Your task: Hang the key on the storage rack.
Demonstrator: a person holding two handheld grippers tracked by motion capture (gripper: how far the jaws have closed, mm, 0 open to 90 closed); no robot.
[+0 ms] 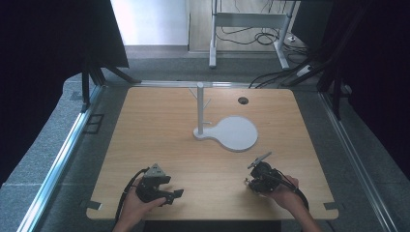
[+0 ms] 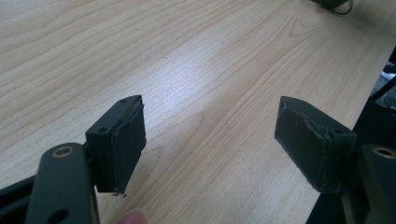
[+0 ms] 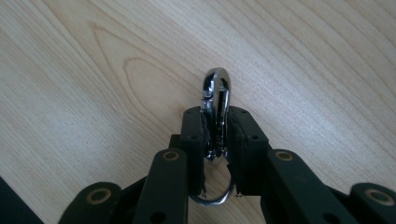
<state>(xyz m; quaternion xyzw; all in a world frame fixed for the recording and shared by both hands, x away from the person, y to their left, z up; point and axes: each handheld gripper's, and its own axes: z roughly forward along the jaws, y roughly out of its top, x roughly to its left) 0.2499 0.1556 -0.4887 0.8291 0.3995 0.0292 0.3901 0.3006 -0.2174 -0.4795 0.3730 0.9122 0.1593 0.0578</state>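
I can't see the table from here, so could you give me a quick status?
Right gripper shut on metal ring, edge-on. Left gripper open, empty, over bare table. White stand unobstructed.

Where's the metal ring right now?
The metal ring sits edge-on, clamped in the right claw just above the wooden table. In the high view that claw is at the near right, toward the person from the white stand.

Lighting, high view: we record an evenly lit bench (image 1: 159,145) with only faint shadows, black surrounds at both sides, and a washed-out bright patch at top centre; the picture is soft and low in detail. Gripper views: we note a pale sheen on the wood grain, sharp near fingers (image 2: 121,140), and bright glare on the chrome ring (image 3: 215,93).
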